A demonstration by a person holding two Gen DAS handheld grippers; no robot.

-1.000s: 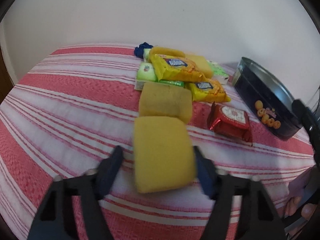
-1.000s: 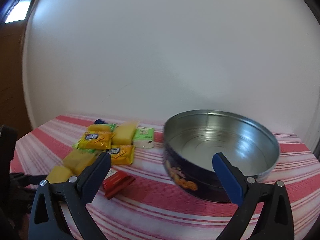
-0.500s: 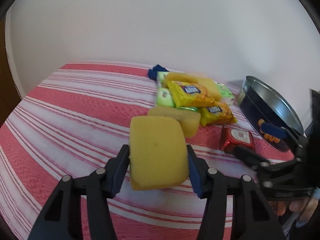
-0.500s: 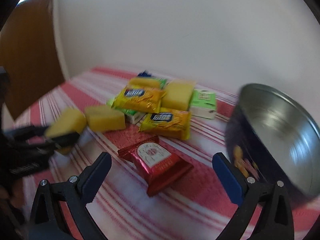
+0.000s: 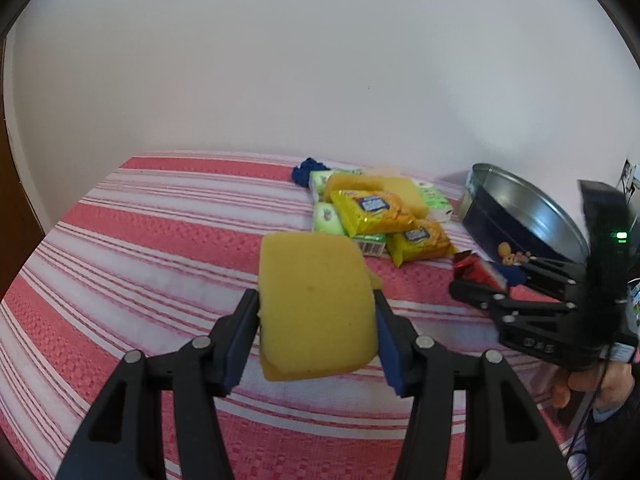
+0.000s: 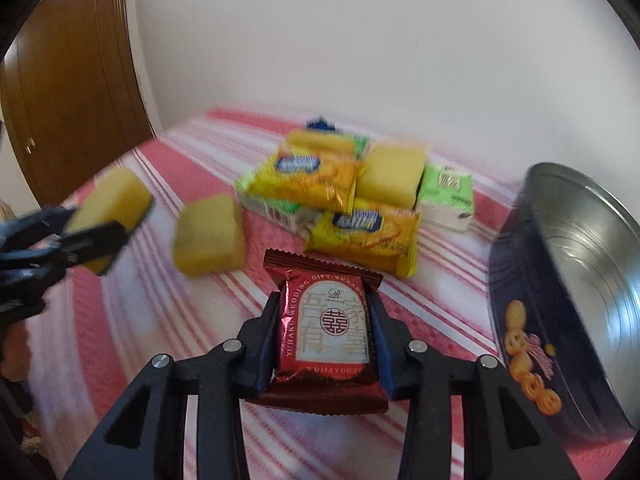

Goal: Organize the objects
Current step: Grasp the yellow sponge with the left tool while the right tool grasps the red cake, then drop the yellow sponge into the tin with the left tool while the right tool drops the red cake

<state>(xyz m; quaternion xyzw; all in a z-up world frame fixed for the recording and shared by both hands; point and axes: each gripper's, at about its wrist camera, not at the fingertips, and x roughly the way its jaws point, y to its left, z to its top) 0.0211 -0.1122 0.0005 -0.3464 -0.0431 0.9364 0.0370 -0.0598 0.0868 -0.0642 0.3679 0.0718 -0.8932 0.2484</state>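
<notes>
A: Since a second ago the right hand-held gripper (image 6: 326,330) swung away from the tin and dropped over the red wrapped snack (image 6: 326,328); its jaws have just been closing, and now the blue pads press both long sides of that packet. Packet still lies on the striped cloth (image 6: 132,320).

B: Left one?

A: Left hand-held gripper (image 5: 316,320) is clamped on a yellow sponge (image 5: 316,304), same as before, but lifted clear of the cloth now. Earlier the sponge sat low, just in front of the second one.

B: Where's the second sponge?

A: Right wrist view: second yellow sponge (image 6: 210,236) flat on the cloth, between the raised sponge and the red packet, near the pile. In the left view it's mostly hidden behind the held sponge.

B: Pile?

A: Two yellow cracker packs (image 6: 316,176), overlapping. Another yellow sponge (image 6: 390,176) touches them, green tissue packs (image 6: 448,190) beneath and beside, a blue thing (image 5: 306,170) at the far end, too small to tell what.

B: Tin?

A: Round cookie tin (image 6: 568,292) on the right, open, dark blue wall with cookie print, bare metal inside. Close to the right of the red packet, not touching it.

B: Background?

A: White wall, wooden door (image 6: 68,92) at left. A hand (image 5: 580,384) holds the right gripper's handle.
</notes>
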